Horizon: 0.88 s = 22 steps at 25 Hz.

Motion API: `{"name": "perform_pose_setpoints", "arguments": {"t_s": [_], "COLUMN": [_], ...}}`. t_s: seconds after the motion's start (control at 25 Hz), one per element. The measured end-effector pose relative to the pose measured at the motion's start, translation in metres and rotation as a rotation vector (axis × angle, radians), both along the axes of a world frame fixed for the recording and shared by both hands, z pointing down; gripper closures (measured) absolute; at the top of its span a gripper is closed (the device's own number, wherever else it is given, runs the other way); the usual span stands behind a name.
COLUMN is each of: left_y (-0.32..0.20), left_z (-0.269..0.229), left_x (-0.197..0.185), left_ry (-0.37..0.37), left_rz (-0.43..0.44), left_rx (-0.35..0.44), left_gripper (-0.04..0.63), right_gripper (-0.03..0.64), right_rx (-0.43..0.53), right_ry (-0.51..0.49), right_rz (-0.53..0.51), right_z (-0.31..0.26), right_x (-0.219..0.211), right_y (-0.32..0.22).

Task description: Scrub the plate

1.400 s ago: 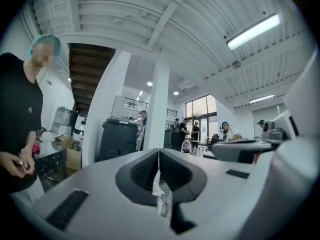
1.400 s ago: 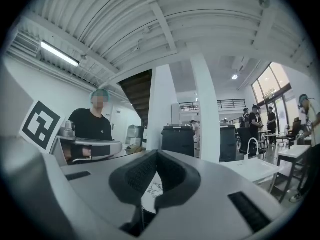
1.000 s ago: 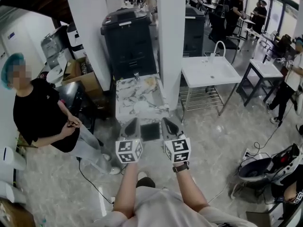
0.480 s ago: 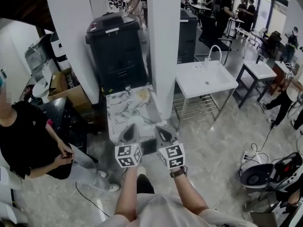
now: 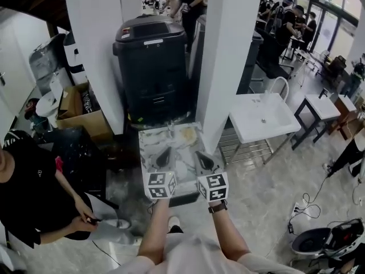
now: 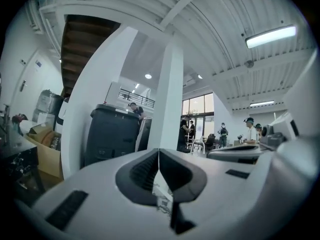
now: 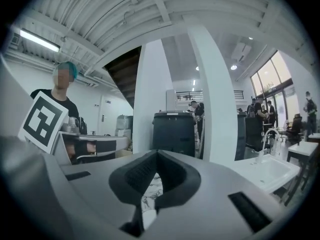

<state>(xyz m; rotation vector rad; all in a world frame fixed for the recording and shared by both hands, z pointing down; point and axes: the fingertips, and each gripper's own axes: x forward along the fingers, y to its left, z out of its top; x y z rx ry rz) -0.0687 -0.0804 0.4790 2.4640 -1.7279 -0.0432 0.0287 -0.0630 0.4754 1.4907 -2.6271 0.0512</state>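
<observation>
Spotter: Left gripper (image 5: 166,153) and right gripper (image 5: 201,154), jaws pressed together, empty, level above marble counter (image 5: 149,147).
Scribe: Plate?
Spotter: None made out; presumably on that counter. Pale yellow patch (image 5: 187,134) by tap (image 5: 170,129), too small to tell. Black bin (image 5: 153,67) behind.
Scribe: Handling?
Spotter: Judged stiff, slick when wet, breakable. Take it by the rim, one gripper steadying, other scrubbing.

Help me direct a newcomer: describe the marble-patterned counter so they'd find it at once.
Find the two white pillars with the big black machine between them. The counter stands directly in front of that machine. Its grey-veined marble top sets it apart from the plain white sink stand to its right.
</observation>
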Motion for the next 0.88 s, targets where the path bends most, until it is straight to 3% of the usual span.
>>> {"name": "perform_pose_setpoints", "arguments": {"t_s": [0.28,0.4,0.52,0.68,0.88], "left_y": [-0.062,-0.079,-0.092,-0.104,-0.111], "left_z": [0.008,0.021,0.051,0.09,0.165], "left_x": [-0.058,-0.081,-0.086,-0.079,-0.072], "left_ry": [-0.006,0.031,0.056,0.033,0.062], "left_rz": [-0.01,-0.04,-0.056,-0.037,-0.049], "left_rx": [-0.026,-0.061,-0.132,-0.219,-0.41], "left_gripper": [0.583,0.583,0.583,0.583,0.583], "right_gripper": [0.607,0.607,0.607,0.607,0.606], "right_rx": [-0.01,-0.032,-0.089,-0.179,-0.387], "right_ry": [0.018,0.049,0.072,0.092,0.149], "right_rz": [-0.049,-0.071,-0.075,-0.085,-0.175], "right_z": [0.004,0.018,0.043,0.08,0.16], "right_x": [-0.061,-0.074,-0.067,-0.05,-0.034], "right_y": [-0.069,-0.08,-0.092,-0.118,-0.144]}}
